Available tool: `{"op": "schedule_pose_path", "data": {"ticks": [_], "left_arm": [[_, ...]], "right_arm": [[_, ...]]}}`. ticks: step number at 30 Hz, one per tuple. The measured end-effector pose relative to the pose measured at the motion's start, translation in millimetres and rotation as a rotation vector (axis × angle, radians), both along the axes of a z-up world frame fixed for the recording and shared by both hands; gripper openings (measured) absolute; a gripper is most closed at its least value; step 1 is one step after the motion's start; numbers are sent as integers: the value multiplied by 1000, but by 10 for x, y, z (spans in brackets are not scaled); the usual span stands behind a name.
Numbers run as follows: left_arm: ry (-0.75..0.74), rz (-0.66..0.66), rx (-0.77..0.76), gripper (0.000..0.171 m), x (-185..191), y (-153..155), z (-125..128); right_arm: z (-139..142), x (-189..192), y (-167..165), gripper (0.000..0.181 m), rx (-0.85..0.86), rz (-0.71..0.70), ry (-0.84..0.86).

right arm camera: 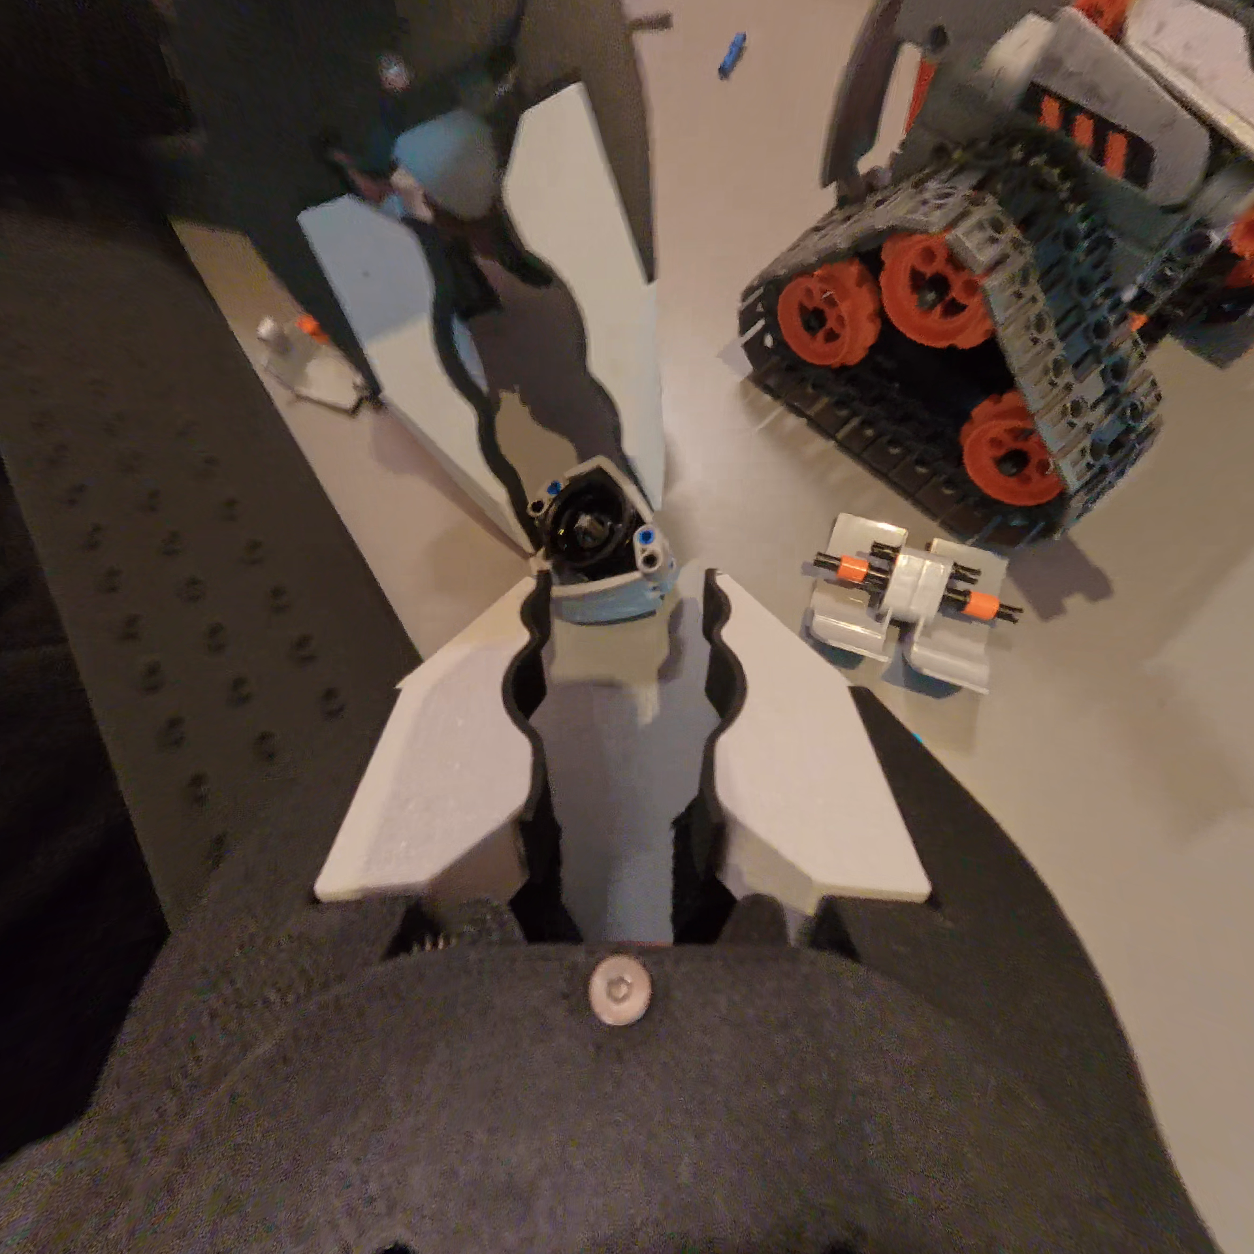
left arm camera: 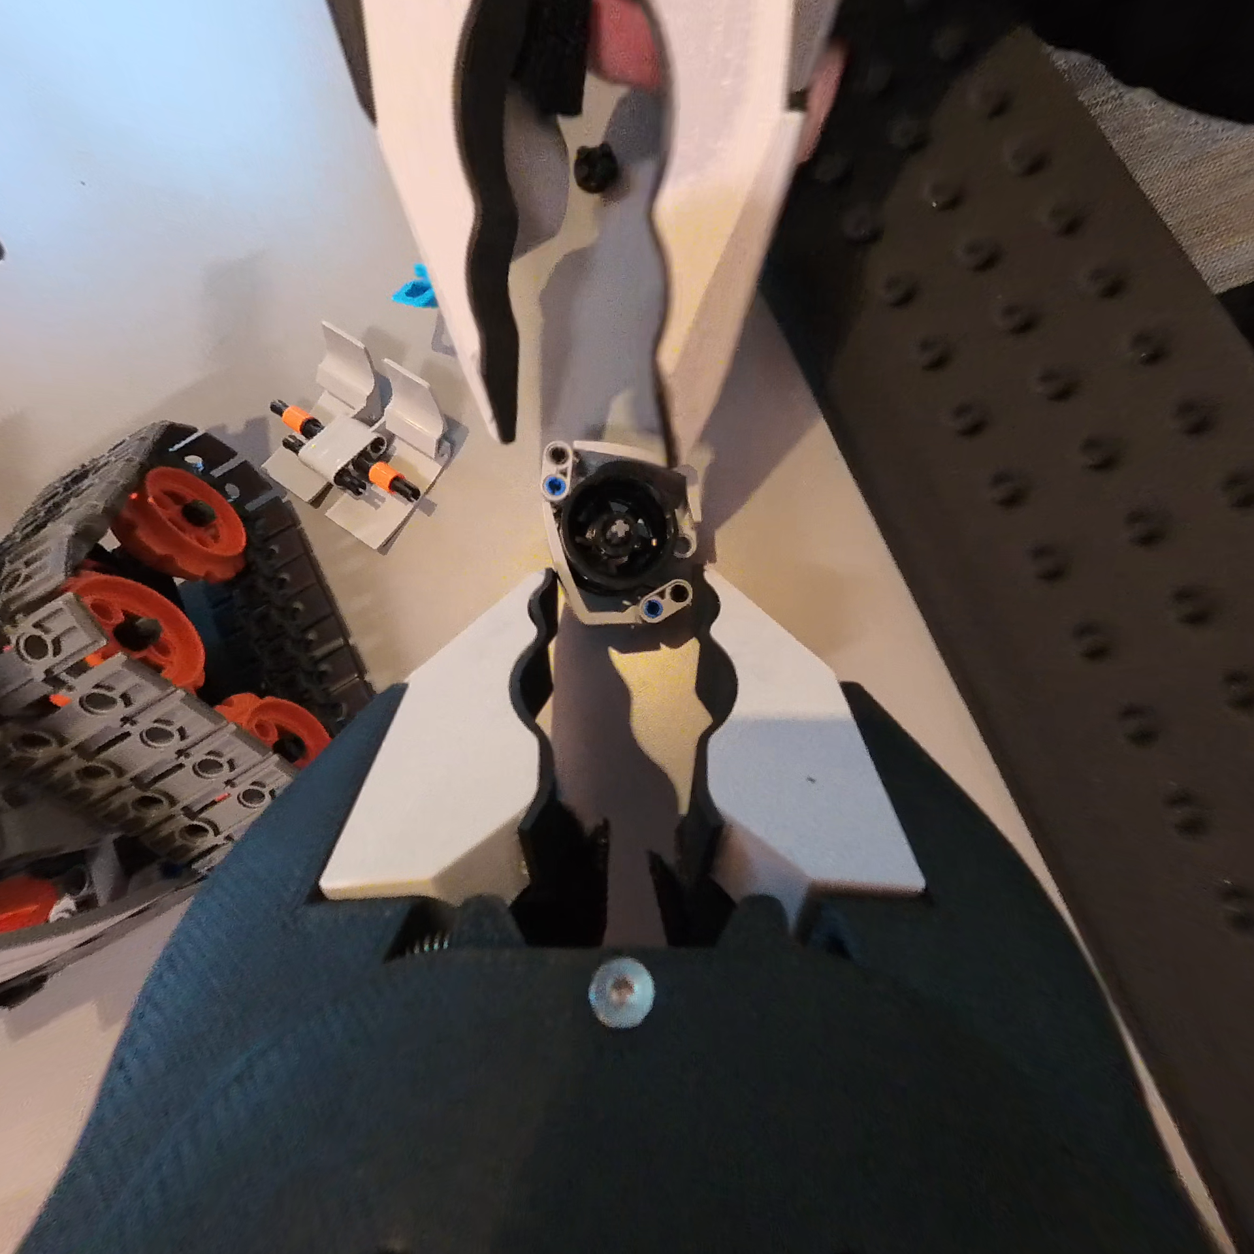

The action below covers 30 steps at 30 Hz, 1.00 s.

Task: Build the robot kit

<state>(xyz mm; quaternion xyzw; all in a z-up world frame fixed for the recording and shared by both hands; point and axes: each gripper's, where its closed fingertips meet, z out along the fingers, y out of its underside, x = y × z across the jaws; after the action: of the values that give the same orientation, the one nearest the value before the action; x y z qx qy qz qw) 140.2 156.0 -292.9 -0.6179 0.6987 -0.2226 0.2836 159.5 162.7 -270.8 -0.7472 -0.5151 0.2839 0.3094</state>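
Your left tongs [left arm camera: 628,597] and right tongs [right arm camera: 624,583] meet tip to tip at a small grey piece with a black round centre [left arm camera: 619,533]. Both stand parted; whether either grips it, you cannot tell. The tracked model [right arm camera: 984,380] sits nearby on the table [right arm camera: 1153,882].
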Motion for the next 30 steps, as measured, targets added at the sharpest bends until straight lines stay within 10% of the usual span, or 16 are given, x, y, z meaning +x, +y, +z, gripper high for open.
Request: {"op": "schedule_pose_path", "data": {"ticks": [7, 22, 30], "left_arm": [[28, -1, -77, 47, 18, -31, -70], [-151, -25, -174, 36, 19, -60, 275], [-313, -81, 267, 49, 93, -22, 843]], "right_arm": [[-134, -71, -57, 40, 173, 90, -134], [196, -59, -95, 39, -169, 101, 214], [620, 9, -170, 39, -281, 154, 491]]}}
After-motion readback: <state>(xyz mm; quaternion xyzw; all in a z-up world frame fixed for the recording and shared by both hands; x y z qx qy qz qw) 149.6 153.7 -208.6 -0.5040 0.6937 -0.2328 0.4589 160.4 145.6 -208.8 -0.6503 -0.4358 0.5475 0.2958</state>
